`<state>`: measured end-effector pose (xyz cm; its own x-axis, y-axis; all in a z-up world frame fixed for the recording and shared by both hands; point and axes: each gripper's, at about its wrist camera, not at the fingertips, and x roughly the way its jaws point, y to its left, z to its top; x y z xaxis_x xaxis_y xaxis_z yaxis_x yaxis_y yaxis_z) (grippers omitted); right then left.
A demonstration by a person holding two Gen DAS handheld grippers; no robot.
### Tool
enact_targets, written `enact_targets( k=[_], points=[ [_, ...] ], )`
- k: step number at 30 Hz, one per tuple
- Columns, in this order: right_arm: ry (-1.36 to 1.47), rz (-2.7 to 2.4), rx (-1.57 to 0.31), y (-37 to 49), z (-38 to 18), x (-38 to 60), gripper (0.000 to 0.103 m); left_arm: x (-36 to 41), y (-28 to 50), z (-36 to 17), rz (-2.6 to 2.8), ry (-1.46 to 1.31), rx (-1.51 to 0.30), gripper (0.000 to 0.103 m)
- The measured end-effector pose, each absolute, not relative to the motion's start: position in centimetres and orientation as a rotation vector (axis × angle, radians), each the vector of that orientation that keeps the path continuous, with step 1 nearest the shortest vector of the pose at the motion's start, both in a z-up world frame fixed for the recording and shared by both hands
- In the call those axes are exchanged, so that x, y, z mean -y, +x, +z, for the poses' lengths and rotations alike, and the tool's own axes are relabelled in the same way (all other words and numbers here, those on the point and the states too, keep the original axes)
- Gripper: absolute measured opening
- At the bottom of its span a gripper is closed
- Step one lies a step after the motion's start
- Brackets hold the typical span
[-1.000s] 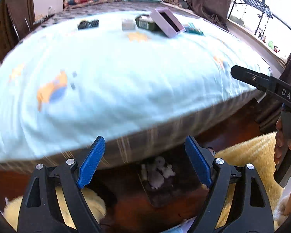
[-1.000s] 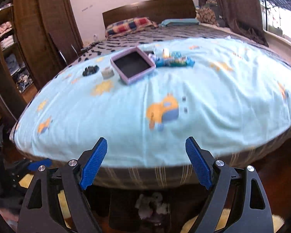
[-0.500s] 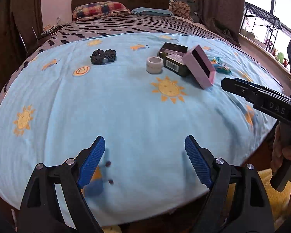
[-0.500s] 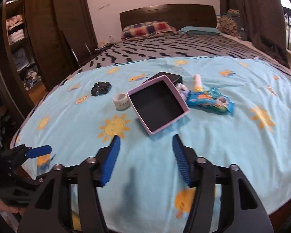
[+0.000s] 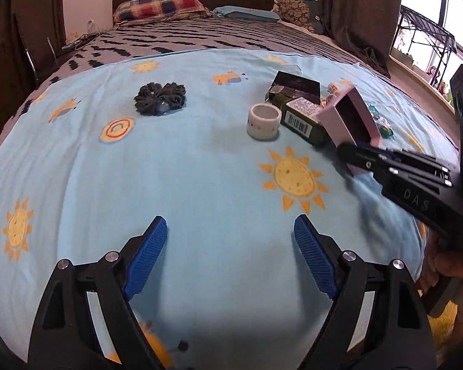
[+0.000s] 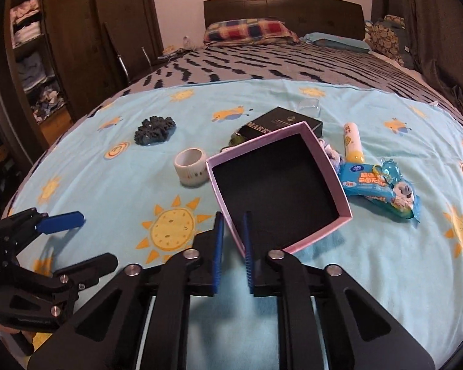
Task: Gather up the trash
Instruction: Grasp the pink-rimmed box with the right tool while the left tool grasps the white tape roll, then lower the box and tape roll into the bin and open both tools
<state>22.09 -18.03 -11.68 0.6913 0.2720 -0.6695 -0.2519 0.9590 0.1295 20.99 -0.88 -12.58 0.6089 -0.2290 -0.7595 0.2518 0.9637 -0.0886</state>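
An open pink box with a black inside lies on the light blue sheet, tilted against a dark box. My right gripper is closing its jaws on the pink box's near left wall, one blue pad on each side of it. In the left wrist view the same gripper reaches the pink box from the right. My left gripper hangs open over bare sheet with nothing between its pads. A blue wipes packet and a yellow tube lie right of the box.
A white tape roll stands left of the boxes, beside a green box with a barcode. A dark crocheted bundle lies farther left. A clear plastic cup sits behind the dark box. Pillows and a headboard are at the back, wardrobes left.
Both grippers moved in from the bed's edge over the sheet. The right gripper's jaws went from wide open to closed around the pink box's wall. The left stayed open.
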Motion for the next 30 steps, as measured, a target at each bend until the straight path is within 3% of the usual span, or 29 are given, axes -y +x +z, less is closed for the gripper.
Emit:
enact_targets(
  k=[7,12,17,21,30],
  points=[
    [0.028,0.286,-0.718,22.0,-11.1,18.6,0.004,2.8,25.1,-12.6,-0.306,0.041,-0.860,0.079],
    [0.039,0.290,-0.713,22.1,-10.8,19.0,0.004,4.4,28.3,-13.2,-0.328,0.046,-0.874,0.059],
    [0.039,0.282,-0.723,22.2,-11.1,19.0,0.004,5.7,30.1,-13.1,-0.357,0.056,-0.874,0.053],
    [0.037,0.274,-0.722,22.0,-11.0,18.9,0.004,6.4,30.9,-13.2,-0.361,0.072,-0.882,0.032],
    [0.041,0.267,-0.710,19.5,-9.6,19.4,0.003,5.9,27.1,-11.8,-0.378,0.065,-0.854,0.031]
  ],
)
